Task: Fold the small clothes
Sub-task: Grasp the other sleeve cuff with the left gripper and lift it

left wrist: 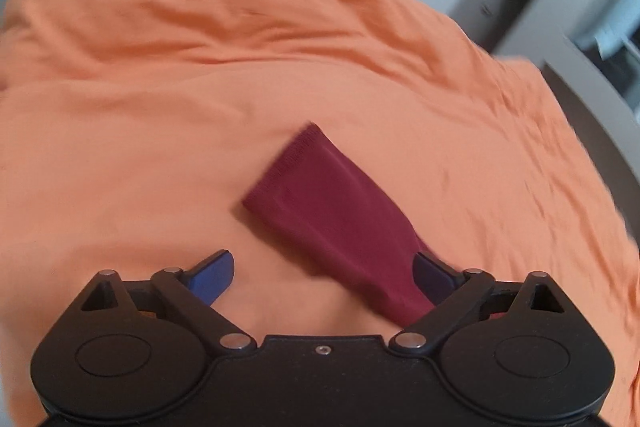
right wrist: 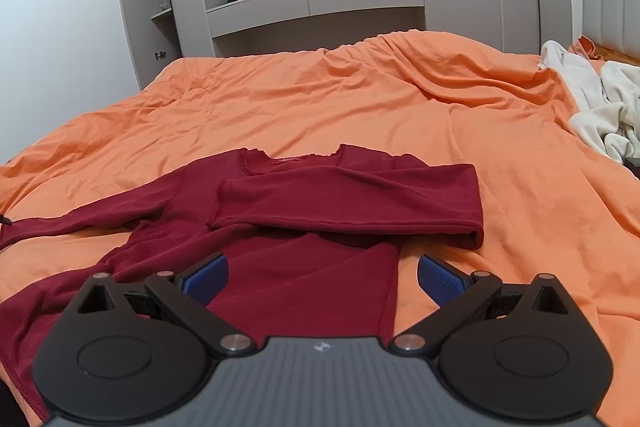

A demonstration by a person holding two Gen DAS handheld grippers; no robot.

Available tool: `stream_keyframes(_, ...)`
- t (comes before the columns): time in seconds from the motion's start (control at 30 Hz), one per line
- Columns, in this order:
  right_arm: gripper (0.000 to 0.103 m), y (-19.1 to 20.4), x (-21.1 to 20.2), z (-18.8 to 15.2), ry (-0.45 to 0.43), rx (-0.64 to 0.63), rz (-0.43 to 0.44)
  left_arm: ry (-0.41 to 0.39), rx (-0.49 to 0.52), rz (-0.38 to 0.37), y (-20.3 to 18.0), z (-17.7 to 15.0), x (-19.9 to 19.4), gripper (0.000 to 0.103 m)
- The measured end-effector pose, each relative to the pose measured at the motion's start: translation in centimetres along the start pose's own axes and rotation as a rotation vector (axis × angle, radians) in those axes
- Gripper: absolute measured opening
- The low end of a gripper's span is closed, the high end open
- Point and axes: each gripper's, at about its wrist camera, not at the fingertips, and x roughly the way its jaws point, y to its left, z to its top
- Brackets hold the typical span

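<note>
Both grippers stand with blue fingers spread apart, gripping nothing. Between the left gripper (left wrist: 324, 277) fingers a dark red sleeve (left wrist: 332, 219) lies on the orange bedsheet (left wrist: 160, 87), beside its right-hand finger (left wrist: 434, 277). Under the right gripper (right wrist: 323, 281) lies the red shirt (right wrist: 296, 227), one sleeve folded across its chest.

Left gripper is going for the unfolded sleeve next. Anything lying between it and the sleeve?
Nothing visible. The sleeve lies flat on the orange sheet, already running between the open fingers of the left gripper. The white laundry lies far off.
</note>
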Motion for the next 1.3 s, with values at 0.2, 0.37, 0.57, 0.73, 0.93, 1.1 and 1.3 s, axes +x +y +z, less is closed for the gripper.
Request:
stream_keyframes(0.2, 0.103, -0.5, 0.2, -0.5, 0.013, 0.015, -0.02, -0.031, -0.113, -0.011, 1.2, 0.7, 1.5, 0.053)
stream_keyframes(0.37, 0.103, -0.7, 0.7, -0.8, 0.021, 0.025, -0.016, -0.103, -0.092, -0.046, 0.0, 1.8, 1.7, 0.004)
stream_keyframes(0.57, 0.103, -0.6, 1.1, -0.8, 0.015, 0.026, -0.005, -0.253, 0.122, -0.184, -7.0, 3.1, -1.5, 0.004)
stream_keyframes(0.73, 0.103, -1.0, 0.9, -0.6, 0.0, 0.038, -0.005, -0.329, 0.349, -0.363, -15.4, 1.7, -5.2, 0.004)
stream_keyframes(0.93, 0.103, -2.3, 0.4, -0.4, -0.014, 0.05, -0.03, -0.326, 0.57, -0.593, -24.4, -4.1, -8.7, 0.004)
stream_keyframes(1.1, 0.103, -3.8, -0.1, -0.4, -0.017, 0.062, -0.065, -0.245, 0.68, -0.715, -29.9, -11.1, -9.4, 0.004)
stream_keyframes(1.3, 0.103, -5.5, -0.8, -0.9, -0.011, 0.079, -0.11, -0.091, 0.788, -0.793, -33.8, -20.5, -7.6, 0.004)
